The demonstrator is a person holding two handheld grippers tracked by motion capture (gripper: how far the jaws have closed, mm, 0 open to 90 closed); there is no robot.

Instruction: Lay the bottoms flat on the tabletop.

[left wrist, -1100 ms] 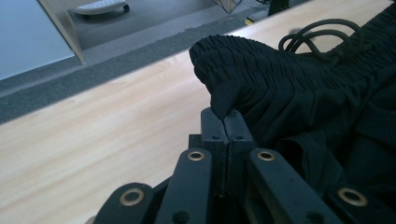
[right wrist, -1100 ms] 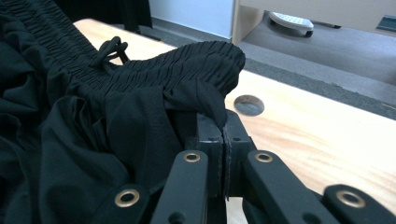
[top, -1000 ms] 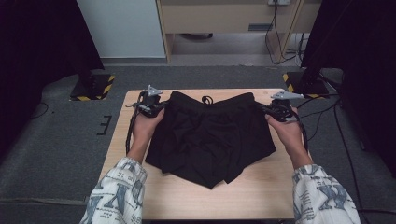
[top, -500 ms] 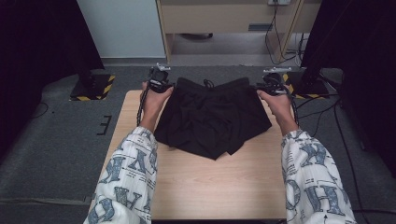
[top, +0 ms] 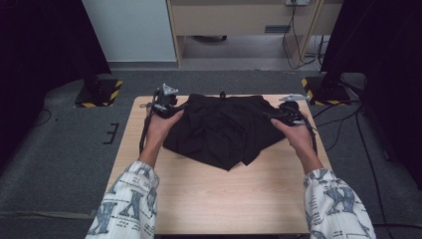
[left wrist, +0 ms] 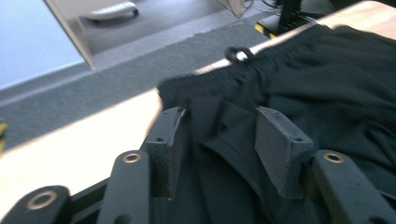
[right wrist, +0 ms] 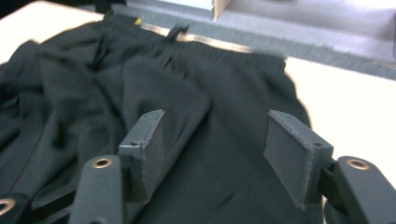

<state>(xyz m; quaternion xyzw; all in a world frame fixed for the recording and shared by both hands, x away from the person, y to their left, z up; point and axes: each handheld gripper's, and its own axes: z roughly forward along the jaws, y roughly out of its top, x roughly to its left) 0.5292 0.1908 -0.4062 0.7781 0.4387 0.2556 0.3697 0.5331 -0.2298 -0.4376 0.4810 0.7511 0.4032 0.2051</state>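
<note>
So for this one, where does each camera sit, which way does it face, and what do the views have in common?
High view: above the person's side, looking forward and down on the table; forearms, hands, left gripper and right gripper show.
Left gripper view: rides the left gripper, looking along its parted jaws at the black shorts.
Right gripper view: rides the right gripper, its jaws apart over the shorts.
Shared: both gripper views catch the waistband drawstring loop.

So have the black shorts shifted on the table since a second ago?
Yes. The black shorts have slid toward the far edge of the table; their waistband now lies along that edge, leaving more bare wood on the near side.
</note>
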